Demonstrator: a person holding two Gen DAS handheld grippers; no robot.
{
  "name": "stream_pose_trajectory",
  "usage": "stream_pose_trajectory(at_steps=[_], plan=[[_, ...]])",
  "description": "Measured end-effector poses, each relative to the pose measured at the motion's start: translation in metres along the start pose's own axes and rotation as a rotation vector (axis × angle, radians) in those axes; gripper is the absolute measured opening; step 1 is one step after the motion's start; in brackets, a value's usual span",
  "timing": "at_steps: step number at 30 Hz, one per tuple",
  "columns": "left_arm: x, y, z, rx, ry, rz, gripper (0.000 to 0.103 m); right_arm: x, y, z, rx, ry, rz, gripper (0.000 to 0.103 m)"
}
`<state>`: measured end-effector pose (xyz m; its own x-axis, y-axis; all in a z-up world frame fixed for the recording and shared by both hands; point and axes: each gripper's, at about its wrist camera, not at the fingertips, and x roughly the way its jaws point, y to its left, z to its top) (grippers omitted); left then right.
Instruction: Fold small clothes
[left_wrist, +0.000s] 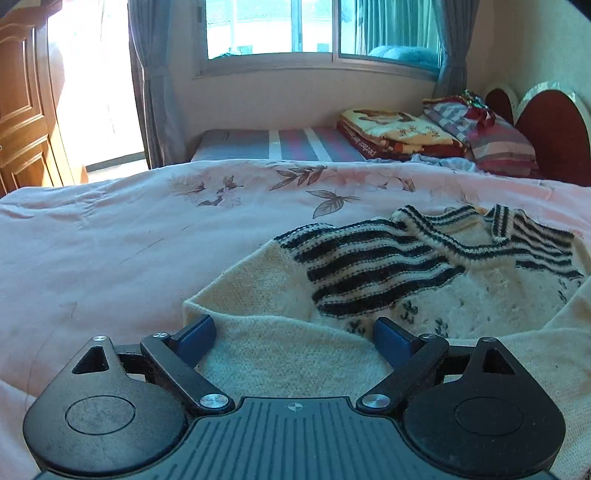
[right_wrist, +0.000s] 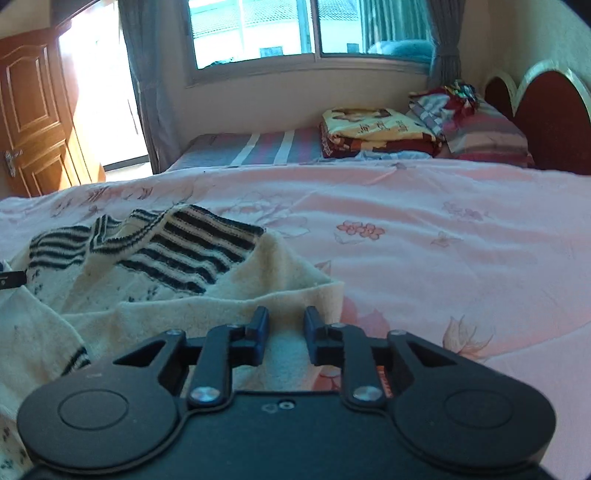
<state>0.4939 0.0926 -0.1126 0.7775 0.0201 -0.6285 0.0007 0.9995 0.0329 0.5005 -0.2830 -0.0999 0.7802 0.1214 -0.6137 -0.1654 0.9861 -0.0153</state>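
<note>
Daylight floods through my window (left_wrist: 317, 29) and blown-out doorway (left_wrist: 92, 81); fisheye bends edges, corners black, slightly soft.

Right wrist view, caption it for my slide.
Right hand-held gripper nearly closed on cream sweater hem over pink floral bedspread.

The black left gripper (left_wrist: 293, 334) has its blue jaws wide apart over the cream knit sweater's (left_wrist: 369, 280) hem (navy-striped sleeve just beyond it).

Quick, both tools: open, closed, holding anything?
Left tool: open, jaws wide, cream sweater edge between them, not gripped.
Right tool: narrow gap, sweater hem between the pads; grip cannot be told.
</note>
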Motion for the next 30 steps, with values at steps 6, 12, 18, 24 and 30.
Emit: stream_pose_trajectory(at_steps=[6, 12, 18, 24, 30], plan=[[-0.006, -0.003, 0.000, 0.024, -0.017, 0.017, 0.095, 0.000, -0.003, 0.000, 0.010, -0.008, -0.001, 0.022], [-0.067, -0.002, -0.018, 0.034, -0.073, 0.002, 0.095, -0.053, -0.008, -0.009, 0.076, -0.057, 0.039, 0.034], [-0.134, 0.014, -0.077, 0.013, -0.004, 0.002, 0.095, -0.121, -0.012, -0.062, 0.171, -0.001, 0.105, 0.035], [-0.197, 0.032, -0.147, 0.011, 0.118, -0.048, 0.095, -0.185, -0.007, -0.125, 0.342, 0.097, 0.200, 0.035], [-0.248, 0.038, -0.182, -0.061, 0.187, -0.211, 0.080, -0.232, 0.008, -0.170, 0.467, 0.185, 0.280, 0.035]])
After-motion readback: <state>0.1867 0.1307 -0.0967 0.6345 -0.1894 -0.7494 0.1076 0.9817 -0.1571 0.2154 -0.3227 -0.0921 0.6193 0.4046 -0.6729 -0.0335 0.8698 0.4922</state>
